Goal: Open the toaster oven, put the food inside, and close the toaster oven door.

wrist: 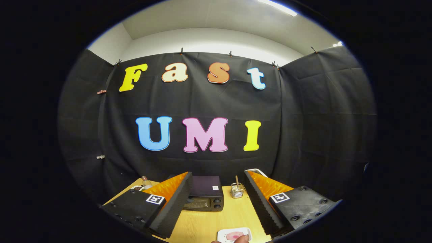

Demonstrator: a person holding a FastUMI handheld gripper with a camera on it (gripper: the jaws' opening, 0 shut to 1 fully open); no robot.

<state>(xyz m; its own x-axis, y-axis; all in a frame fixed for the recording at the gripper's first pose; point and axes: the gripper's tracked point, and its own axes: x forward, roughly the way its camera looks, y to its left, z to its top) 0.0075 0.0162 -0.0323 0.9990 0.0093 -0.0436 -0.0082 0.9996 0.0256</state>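
A dark toaster oven (204, 195) stands on the wooden table (209, 221) against the booth wall, beyond my fingers and partly hidden by the left one; its door looks closed. My gripper (217, 189) is open, held high above the table with nothing between its fingers. A small white plate (234, 234) with pinkish food (233, 236) on it lies on the table below and between the fingers, nearer than the oven. A person's fingertip (241, 239) touches the plate's near side.
A small wire holder (237, 190) with a stick in it stands to the right of the oven. A little glass bottle (146, 182) stands at the table's far left corner. A white-rimmed object (257, 171) peeks out behind the right finger.
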